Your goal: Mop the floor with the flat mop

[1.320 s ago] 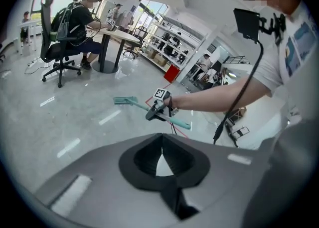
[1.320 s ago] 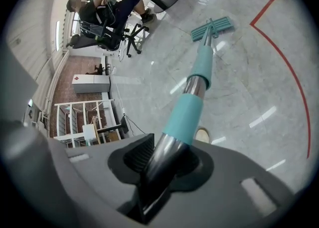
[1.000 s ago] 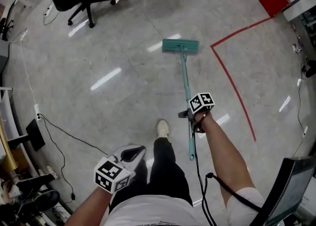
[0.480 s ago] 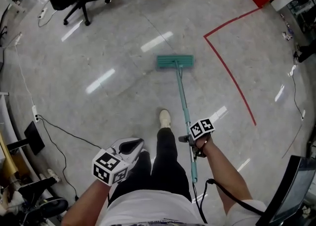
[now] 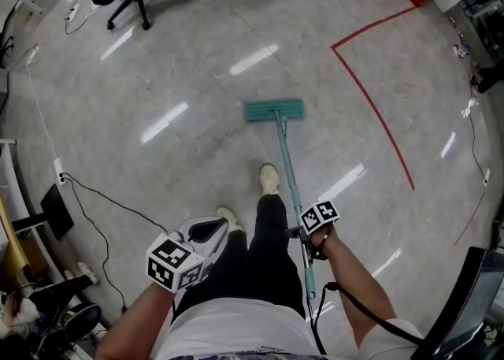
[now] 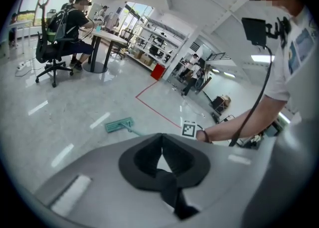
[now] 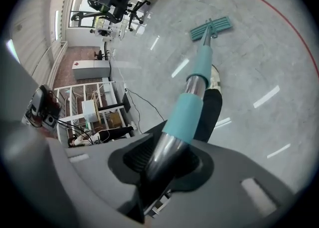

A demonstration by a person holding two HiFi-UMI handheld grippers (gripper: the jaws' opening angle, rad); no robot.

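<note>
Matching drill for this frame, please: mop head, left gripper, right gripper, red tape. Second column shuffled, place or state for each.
Column 1
1 mop head
2 left gripper
3 right gripper
4 red tape

Column 2
A shut on mop handle
B on floor, right of mop head
C shut, empty
D flat on floor, ahead of shoe

Pairs: 1-D, 2-C, 3-A, 4-B

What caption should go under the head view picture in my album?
Right tongs clamp the flat mop by its pole, teal head flat on the shiny floor; left tongs carry nothing.
</note>
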